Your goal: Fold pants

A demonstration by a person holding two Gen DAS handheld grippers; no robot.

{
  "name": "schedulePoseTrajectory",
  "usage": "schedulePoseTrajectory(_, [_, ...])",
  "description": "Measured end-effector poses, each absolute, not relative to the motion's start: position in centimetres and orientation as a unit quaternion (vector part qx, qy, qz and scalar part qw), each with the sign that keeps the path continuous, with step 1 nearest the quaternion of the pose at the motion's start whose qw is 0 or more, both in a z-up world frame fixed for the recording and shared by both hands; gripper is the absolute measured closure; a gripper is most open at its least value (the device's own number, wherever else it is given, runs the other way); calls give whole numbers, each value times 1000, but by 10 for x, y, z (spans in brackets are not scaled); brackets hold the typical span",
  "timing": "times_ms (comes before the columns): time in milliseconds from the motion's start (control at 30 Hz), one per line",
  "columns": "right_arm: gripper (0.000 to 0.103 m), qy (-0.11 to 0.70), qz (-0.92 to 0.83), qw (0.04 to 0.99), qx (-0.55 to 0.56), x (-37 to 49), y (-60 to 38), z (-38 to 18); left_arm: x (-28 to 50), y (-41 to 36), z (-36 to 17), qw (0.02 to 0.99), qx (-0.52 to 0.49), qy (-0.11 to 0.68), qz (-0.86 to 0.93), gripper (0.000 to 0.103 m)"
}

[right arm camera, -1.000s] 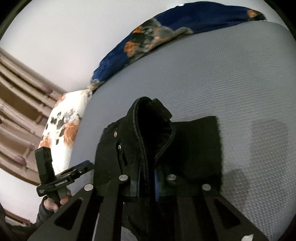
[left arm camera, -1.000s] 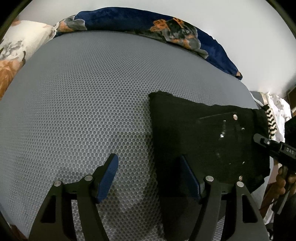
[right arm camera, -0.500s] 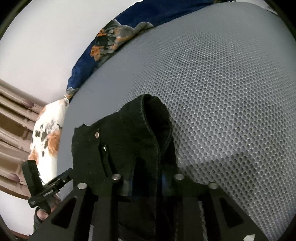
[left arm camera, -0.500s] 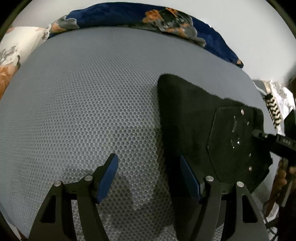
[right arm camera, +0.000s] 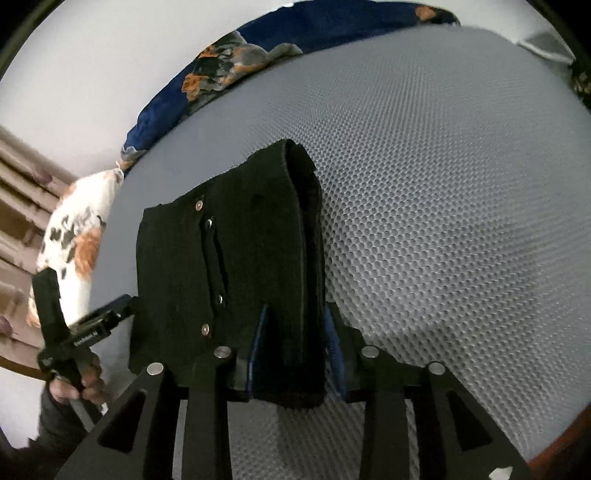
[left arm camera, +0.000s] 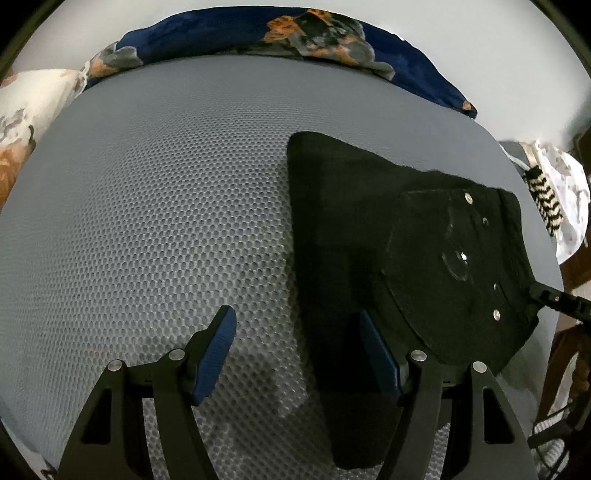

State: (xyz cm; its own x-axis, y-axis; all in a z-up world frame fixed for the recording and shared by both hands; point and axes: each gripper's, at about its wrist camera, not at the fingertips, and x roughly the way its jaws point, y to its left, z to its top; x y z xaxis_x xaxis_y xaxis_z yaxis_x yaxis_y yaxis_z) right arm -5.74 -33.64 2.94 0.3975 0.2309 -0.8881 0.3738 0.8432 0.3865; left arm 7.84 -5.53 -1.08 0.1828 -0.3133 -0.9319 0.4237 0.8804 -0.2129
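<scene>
Black denim pants (left arm camera: 369, 236), folded into a compact stack with metal rivets and a back pocket showing, are lying on a grey honeycomb-mesh mattress (left arm camera: 166, 206), towards its right side in the left wrist view. In the right wrist view the same pants (right arm camera: 229, 266) are sitting just ahead of the right gripper (right arm camera: 295, 354), a thick folded edge of the cloth standing up between its two blue-padded fingers (right arm camera: 334, 343). Its jaws are parted a little around that fold and do not appear to be pressing on it. The left gripper (left arm camera: 295, 362) is hanging over the mattress with its jaws spread wide and nothing clamped; one blue pad (left arm camera: 216, 354) is sitting over bare mesh while the other is lying at the near edge of the pants, though contact cannot be told. A navy floral blanket (left arm camera: 295, 33) is bunched along the far edge of the mattress against a pale wall, and a white pillow with orange and grey flowers (left arm camera: 26, 107) is resting at the corner. At the left of the right wrist view, a person's hand (right arm camera: 74, 384) is gripping the black handle of the other tool.
</scene>
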Motion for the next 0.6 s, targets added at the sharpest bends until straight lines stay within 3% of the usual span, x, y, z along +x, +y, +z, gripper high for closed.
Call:
schedulePoseTrajectory(333, [87, 561, -46, 797, 220, -58, -321, 34, 62, -67, -9, 763, 61, 600, -233, 34])
schedulePoseTrajectory(600, [89, 564, -56, 797, 209, -60, -318, 38, 43, -79, -5, 756, 81, 605, -236, 34])
